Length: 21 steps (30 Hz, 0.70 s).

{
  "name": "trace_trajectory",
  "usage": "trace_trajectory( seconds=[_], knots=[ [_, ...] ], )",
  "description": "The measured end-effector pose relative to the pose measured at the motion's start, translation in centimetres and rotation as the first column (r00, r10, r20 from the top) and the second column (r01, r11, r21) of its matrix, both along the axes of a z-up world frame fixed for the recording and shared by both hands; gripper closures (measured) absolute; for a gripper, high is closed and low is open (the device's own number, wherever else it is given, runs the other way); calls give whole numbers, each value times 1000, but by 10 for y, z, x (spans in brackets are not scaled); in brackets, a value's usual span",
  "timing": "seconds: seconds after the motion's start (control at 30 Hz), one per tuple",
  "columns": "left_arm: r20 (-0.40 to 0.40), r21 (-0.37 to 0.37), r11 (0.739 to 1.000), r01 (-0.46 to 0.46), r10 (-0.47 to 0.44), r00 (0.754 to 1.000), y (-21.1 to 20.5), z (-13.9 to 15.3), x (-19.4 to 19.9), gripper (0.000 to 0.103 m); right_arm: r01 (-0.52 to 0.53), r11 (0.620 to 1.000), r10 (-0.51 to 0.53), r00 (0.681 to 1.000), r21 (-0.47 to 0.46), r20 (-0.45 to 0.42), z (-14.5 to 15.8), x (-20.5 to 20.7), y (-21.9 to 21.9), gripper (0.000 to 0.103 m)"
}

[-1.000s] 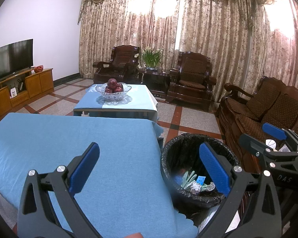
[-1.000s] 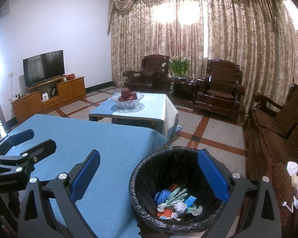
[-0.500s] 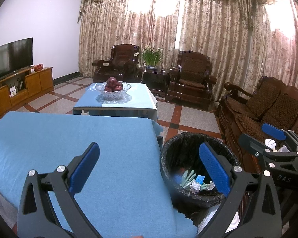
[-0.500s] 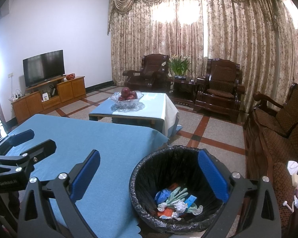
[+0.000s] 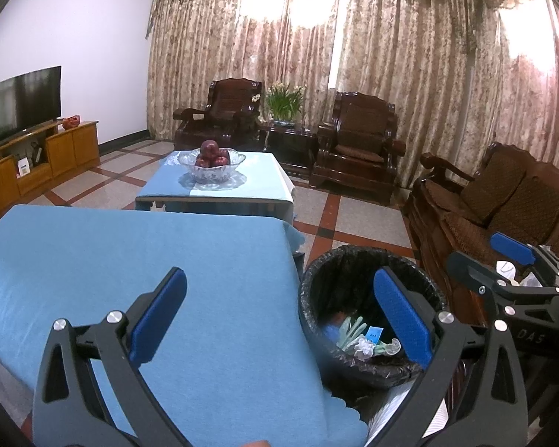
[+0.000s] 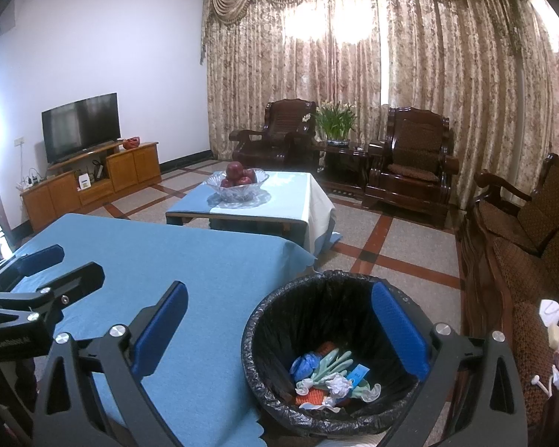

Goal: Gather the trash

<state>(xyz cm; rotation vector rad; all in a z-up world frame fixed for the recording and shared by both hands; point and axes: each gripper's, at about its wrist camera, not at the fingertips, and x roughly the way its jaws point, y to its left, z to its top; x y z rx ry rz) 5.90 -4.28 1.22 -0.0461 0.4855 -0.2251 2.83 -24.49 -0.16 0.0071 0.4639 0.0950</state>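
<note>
A black-lined trash bin [image 6: 316, 290] [image 5: 339, 260] stands on the floor by the right edge of the blue-clothed table [image 6: 175, 260] [image 5: 138, 260]. Inside it lies trash [image 6: 331, 376] [image 5: 361, 339]: a pale green glove, crumpled white paper, blue and orange scraps. My right gripper [image 6: 279, 324] hovers open over the bin's near rim and the table edge, holding nothing. My left gripper [image 5: 279, 316] is open above the table's near right corner, also holding nothing. Each gripper shows at the side of the other's view.
A low table with a glass bowl of red apples [image 5: 212, 160] stands beyond. Dark wooden armchairs [image 5: 357, 141] and a sofa [image 5: 503, 201] line the back and right. A TV [image 6: 82, 126] on a wooden cabinet is at the left wall. Tiled floor lies between.
Almost nothing has moved. Both views drift very slightly, and both grippers stay open and hold nothing.
</note>
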Motion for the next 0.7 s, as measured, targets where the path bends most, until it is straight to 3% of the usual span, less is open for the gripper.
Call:
trace_trajectory(
  seconds=[0.7],
  knots=[
    [-3,0,1000,0,0,1000,1,0,1,5,1,1000,-1,1000,-1,0,1,1,0,6]
  ],
)
